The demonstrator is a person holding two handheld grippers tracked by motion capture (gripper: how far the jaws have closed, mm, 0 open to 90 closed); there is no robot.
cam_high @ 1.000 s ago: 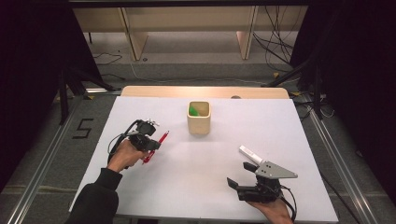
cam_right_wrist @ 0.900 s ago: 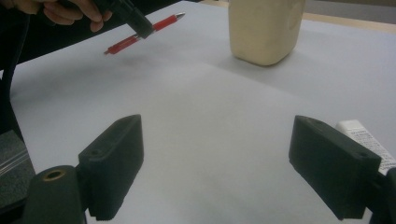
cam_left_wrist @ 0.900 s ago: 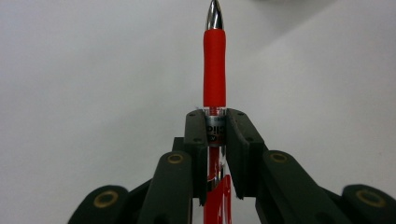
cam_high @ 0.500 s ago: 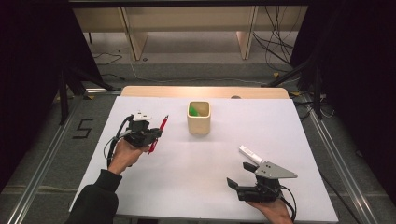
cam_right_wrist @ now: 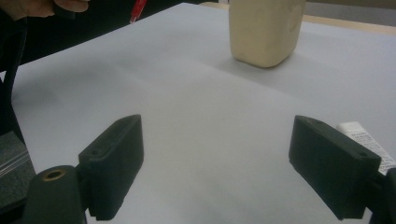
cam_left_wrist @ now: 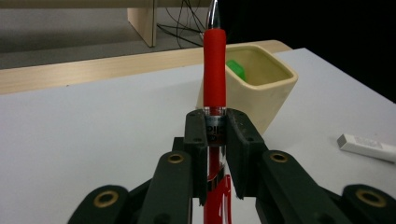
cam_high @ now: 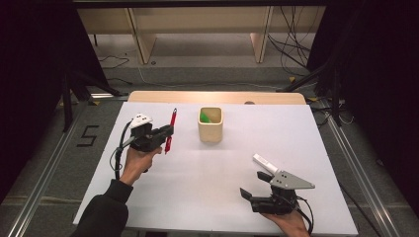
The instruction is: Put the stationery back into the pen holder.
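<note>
My left gripper [cam_high: 167, 132] is shut on a red pen [cam_high: 170, 129], held clear of the white table and nearly upright. In the left gripper view the pen [cam_left_wrist: 214, 70] stands between the jaws of the left gripper [cam_left_wrist: 215, 128], its clear tip pointing up. Just right of it stands a cream square cup [cam_high: 210, 124] with a green thing [cam_high: 204, 117] inside; the cup [cam_left_wrist: 254, 81] shows right behind the pen. My right gripper [cam_high: 248, 196] rests open near the table's front edge, nothing between its jaws [cam_right_wrist: 212, 161]. A white eraser [cam_high: 264, 163] lies just beyond it.
The white table top [cam_high: 217, 173] ends in a wooden strip [cam_high: 212, 97] at the back. Wooden shelving legs and cables lie on the floor beyond. The eraser [cam_right_wrist: 369, 142] lies beside the right jaw; the cup [cam_right_wrist: 265, 30] stands farther ahead.
My left gripper has lifted the red pen off the table and swung it from slanted to nearly upright, drifting slightly towards the cup. The right gripper has stayed still.
</note>
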